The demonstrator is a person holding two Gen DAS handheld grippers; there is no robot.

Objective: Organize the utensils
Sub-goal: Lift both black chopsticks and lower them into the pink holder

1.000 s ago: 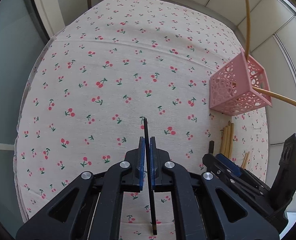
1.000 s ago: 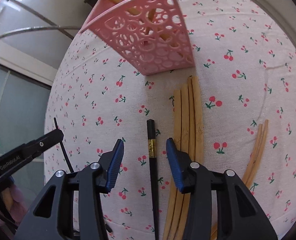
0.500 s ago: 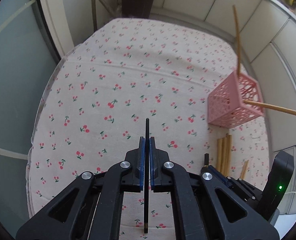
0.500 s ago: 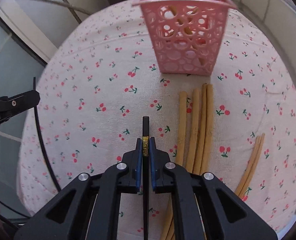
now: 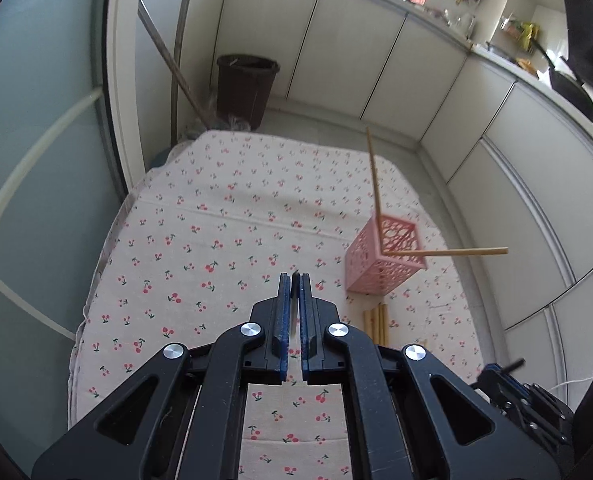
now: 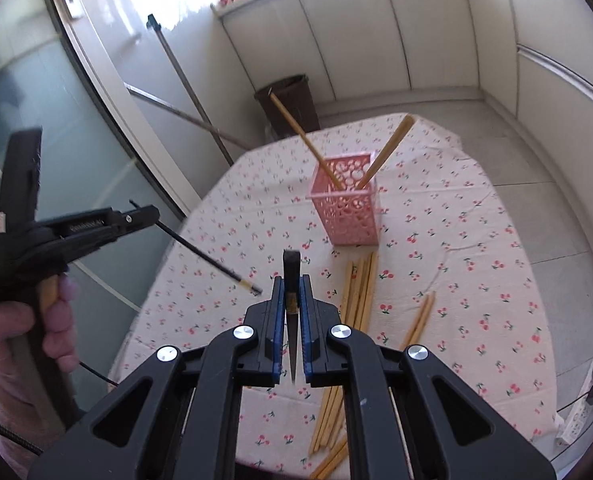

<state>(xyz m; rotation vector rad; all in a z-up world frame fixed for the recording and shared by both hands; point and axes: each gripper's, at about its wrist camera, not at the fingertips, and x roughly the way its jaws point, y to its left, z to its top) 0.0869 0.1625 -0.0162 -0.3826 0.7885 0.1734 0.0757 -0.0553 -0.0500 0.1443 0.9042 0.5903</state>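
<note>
My left gripper (image 5: 295, 282) is shut on a black chopstick (image 5: 295, 280), held high above the cherry-print tablecloth (image 5: 216, 248). From the right wrist view, that left gripper (image 6: 152, 213) sits in a person's hand (image 6: 52, 320), and its chopstick (image 6: 212, 260) slants down to the right. My right gripper (image 6: 291, 286) is shut on a second black chopstick (image 6: 291, 268) with a gold band. The pink openwork basket (image 6: 348, 208) (image 5: 384, 256) stands ahead, holding two wooden chopsticks (image 6: 308, 144). Several wooden chopsticks (image 6: 360, 288) (image 5: 376, 320) lie on the cloth near the basket.
A loose pair of wooden chopsticks (image 6: 422, 316) lies right of the bundle. Beyond the table's far edge stand a brown bin (image 5: 246, 88) and a leaning pole (image 5: 168, 56). White cabinets line the back and right; glass panels the left. A power strip (image 6: 584, 412) lies on the floor.
The right gripper closed on the gold-banded black chopstick and lifted it off the cloth. The left gripper also rose with its chopstick. Both views now tilt up and show the room.
</note>
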